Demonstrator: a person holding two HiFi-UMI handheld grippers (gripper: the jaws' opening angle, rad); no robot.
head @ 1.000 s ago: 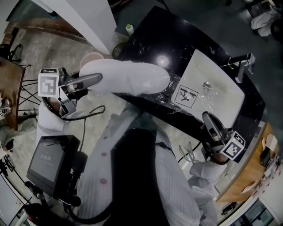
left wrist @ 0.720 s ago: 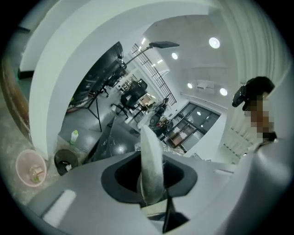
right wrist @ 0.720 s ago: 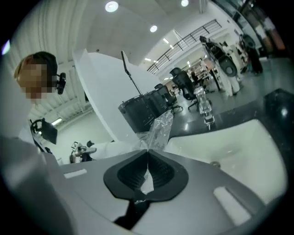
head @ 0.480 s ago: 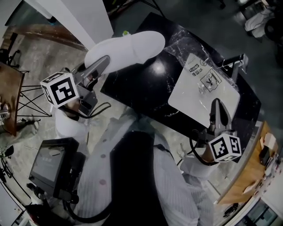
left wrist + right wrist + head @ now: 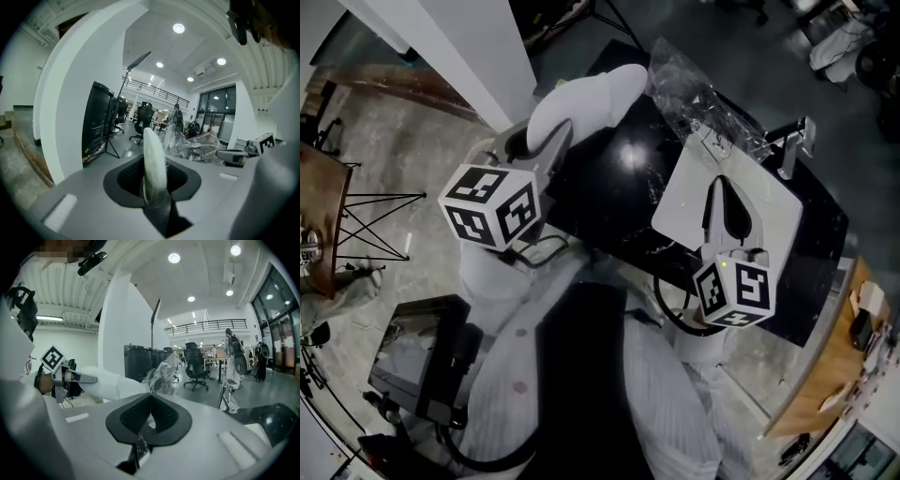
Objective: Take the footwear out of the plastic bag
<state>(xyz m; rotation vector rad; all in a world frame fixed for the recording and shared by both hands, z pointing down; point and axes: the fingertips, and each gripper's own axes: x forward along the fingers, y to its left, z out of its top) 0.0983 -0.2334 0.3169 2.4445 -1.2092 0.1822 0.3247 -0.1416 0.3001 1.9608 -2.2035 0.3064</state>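
The left gripper point(image 5: 154, 194) pinches the shoe point(image 5: 598, 98) by its rim, seemingly soft and light; the right gripper point(image 5: 149, 404) clamps the flimsy, likely slippery bag point(image 5: 696, 97).

Looking along our left gripper point(image 5: 154, 185), we see its jaws pressed on the thin white edge of a shoe point(image 5: 153, 157), which stands upright between them. Beyond it a crumpled clear bag point(image 5: 199, 146) meets the tip of our right gripper point(image 5: 220, 154), whose marker cube point(image 5: 266, 140) shows at far right. Behind them stand office chairs point(image 5: 143, 123) and black cabinets point(image 5: 101, 119) under round ceiling lights point(image 5: 178, 28).
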